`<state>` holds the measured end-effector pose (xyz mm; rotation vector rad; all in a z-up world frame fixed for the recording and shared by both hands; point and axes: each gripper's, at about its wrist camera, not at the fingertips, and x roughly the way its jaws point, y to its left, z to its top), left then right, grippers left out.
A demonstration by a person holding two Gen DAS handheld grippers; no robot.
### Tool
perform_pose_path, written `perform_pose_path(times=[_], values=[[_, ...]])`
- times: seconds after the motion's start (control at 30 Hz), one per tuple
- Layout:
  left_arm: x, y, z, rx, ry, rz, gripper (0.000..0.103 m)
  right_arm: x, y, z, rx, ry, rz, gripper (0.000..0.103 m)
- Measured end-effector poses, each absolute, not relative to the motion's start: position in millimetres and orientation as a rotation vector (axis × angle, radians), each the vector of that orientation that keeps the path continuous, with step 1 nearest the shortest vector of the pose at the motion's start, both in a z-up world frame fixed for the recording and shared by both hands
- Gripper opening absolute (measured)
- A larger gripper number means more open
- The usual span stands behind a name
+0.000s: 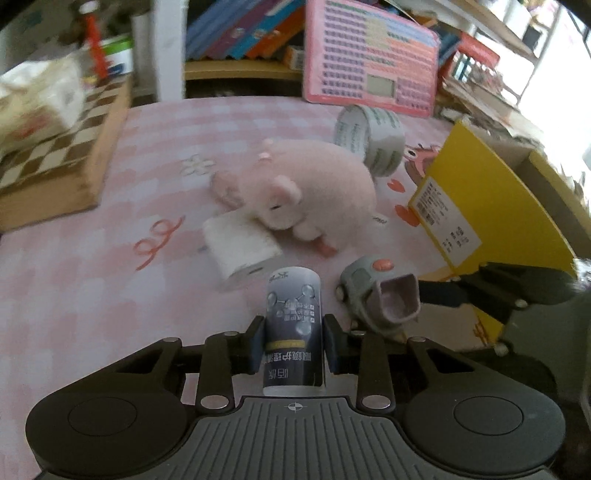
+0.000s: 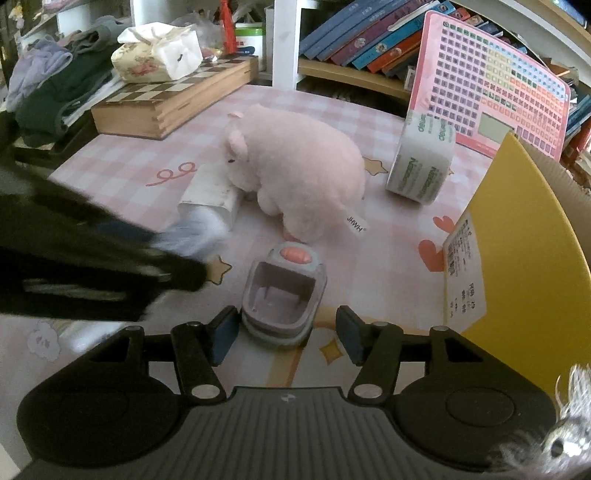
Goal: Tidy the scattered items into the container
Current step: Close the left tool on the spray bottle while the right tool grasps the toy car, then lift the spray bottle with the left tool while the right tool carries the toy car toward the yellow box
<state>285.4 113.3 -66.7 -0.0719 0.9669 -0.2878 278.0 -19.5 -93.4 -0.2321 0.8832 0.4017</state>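
Observation:
My left gripper (image 1: 293, 341) is shut on a dark spray bottle (image 1: 293, 325) held above the pink checked tablecloth. My right gripper (image 2: 282, 334) is open, its fingers on either side of a small grey clip device with an orange button (image 2: 282, 295) that rests on the cloth; this device also shows in the left wrist view (image 1: 376, 295). A pink plush pig (image 1: 314, 188) (image 2: 295, 170) lies mid-table with its head on a white box (image 1: 240, 247) (image 2: 210, 195). A tape roll (image 1: 369, 136) (image 2: 421, 166) lies behind. The yellow cardboard box (image 1: 491, 195) (image 2: 524, 251) stands at the right.
A wooden chessboard case (image 2: 173, 99) with a tissue pack (image 2: 159, 51) on it sits at the back left. A pink learning tablet (image 2: 491, 85) leans against a bookshelf with books (image 2: 369, 33). Dark clothes (image 2: 55, 88) lie at far left.

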Motion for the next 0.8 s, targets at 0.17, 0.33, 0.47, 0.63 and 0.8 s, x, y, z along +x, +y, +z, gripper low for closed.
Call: perform_pose_path(times=[0.17,0.33,0.47,0.63,0.8], values=[[263.4,132.3,-67.8,-0.132,0.974,-0.23,0.031,282.2,-18.0,-93.0,-0.206,0.898,0.423,0.045],[247.4,144.9,-68.0,-0.201,0.975,-0.186,0.031,285.0,-15.5,-92.0,-0.201,0.916,0.413,0.045],[236.0,150.1,-62.8,-0.234,0.963,-0.169,0.031,287.5,-11.5,-93.2,-0.194,0.916,0.406,0.048],[226.5,153.7,-58.1,-0.261,0.949,-0.163,0.031,290.0,-14.6,-90.1,-0.171,0.929,0.422,0.042],[218.7,158.7,-53.3,-0.291,0.931,-0.158,0.031,278.9,-15.9,-77.5,-0.17,0.92,0.486,0.042]])
